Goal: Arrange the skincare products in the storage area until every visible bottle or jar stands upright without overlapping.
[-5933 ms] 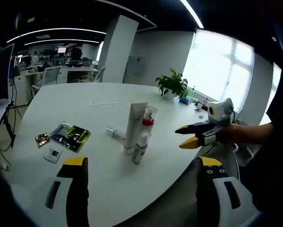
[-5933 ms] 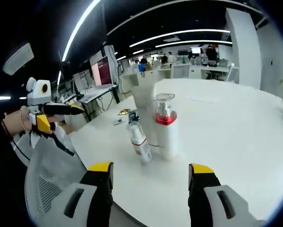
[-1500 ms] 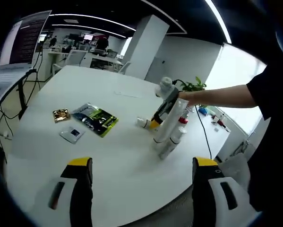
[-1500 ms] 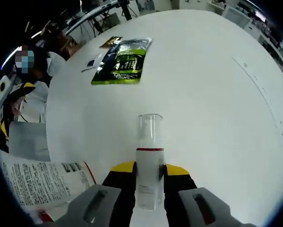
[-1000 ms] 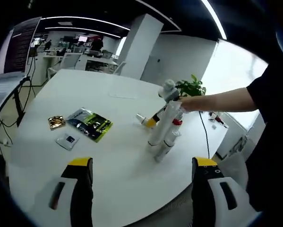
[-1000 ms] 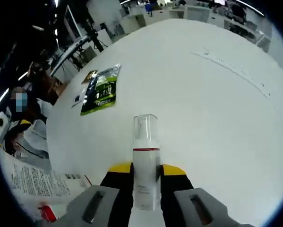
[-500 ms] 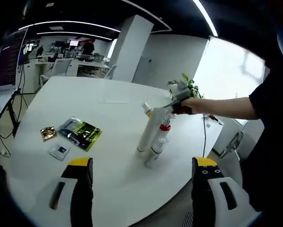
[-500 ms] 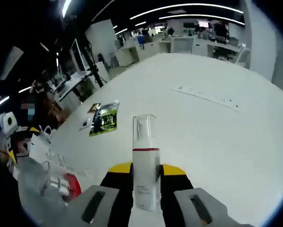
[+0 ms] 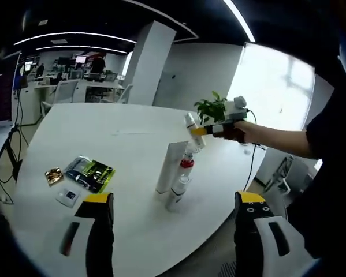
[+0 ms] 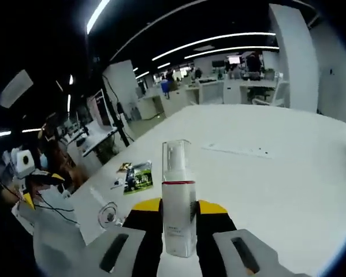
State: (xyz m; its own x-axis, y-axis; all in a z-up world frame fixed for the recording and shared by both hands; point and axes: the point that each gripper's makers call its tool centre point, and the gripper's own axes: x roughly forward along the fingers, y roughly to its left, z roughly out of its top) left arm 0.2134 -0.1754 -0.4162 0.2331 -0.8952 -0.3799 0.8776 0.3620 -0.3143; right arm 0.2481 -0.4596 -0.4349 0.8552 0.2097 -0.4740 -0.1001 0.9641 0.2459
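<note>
Right gripper: your right gripper (image 10: pixel 178 209) is clamped on a small pump bottle (image 10: pixel 178 199), which sits low in the middle of the right gripper view; the yellow-tipped jaws press its white body from both sides.
Pump bottle: white body, thin red band, clear cap pointing to the top of the frame. In the left gripper view the same bottle (image 9: pixel 192 123) is held in the air, tilted, right of centre, above the standing products.
Left gripper: your left gripper (image 9: pixel 171 199) is spread wide with nothing between the jaws, which rise from the bottom edge of the left gripper view.
Standing products: a tall white tube (image 9: pixel 166 168), a red-collared bottle (image 9: pixel 185 163) and a smaller white bottle (image 9: pixel 175 194) stand upright in a tight cluster at the frame's centre, close enough that you cannot tell whether they touch.
Table: a large round white table (image 9: pixel 126 153) carries them.
Other things: a green-and-black packet (image 9: pixel 90 172), a gold foil packet (image 9: pixel 53 175) and a small sachet (image 9: pixel 67 197) lie flat at left, well apart from the cluster.
In the way: the cluster stands just below the held bottle.
Background: a potted plant (image 9: pixel 210 108) at the table's far edge.
</note>
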